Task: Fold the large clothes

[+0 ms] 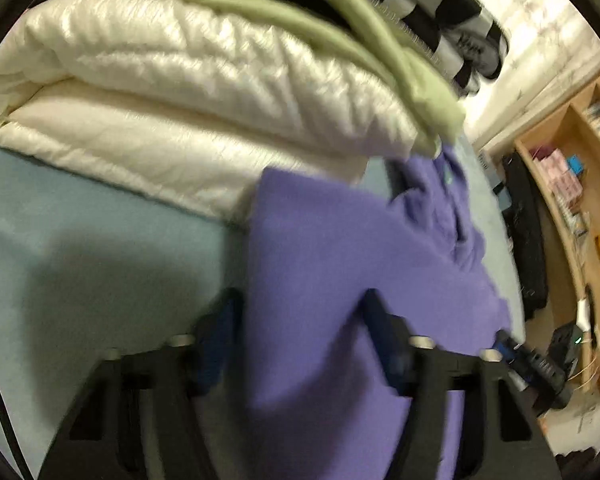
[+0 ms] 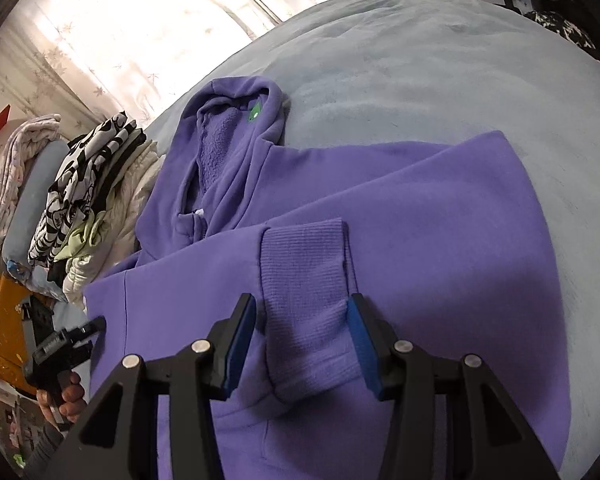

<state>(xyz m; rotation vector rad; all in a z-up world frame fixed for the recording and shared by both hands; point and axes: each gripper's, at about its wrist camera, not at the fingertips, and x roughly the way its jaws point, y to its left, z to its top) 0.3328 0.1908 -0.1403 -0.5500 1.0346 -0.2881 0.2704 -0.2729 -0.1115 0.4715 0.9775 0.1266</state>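
A purple hoodie (image 2: pixel 400 208) lies on the pale blue bed (image 2: pixel 420 60), hood (image 2: pixel 228 136) toward the far left, a sleeve folded across the body with its ribbed cuff (image 2: pixel 304 276) on top. My right gripper (image 2: pixel 302 312) is open, its fingers either side of the cuff, not closed on it. In the left wrist view the hoodie (image 1: pixel 340 248) fills the space between the fingers of my left gripper (image 1: pixel 300 304), which is open over the garment's left edge. The left gripper also shows in the right wrist view (image 2: pixel 66 344), held by a hand.
A stack of folded clothes sits at the bed's left: a cream quilted coat (image 1: pixel 188 92), a light green garment (image 1: pixel 360 40) and black-and-white pieces (image 2: pixel 92 172). Wooden shelves (image 1: pixel 580 184) stand beyond the bed. Curtains (image 2: pixel 120 20) hang behind.
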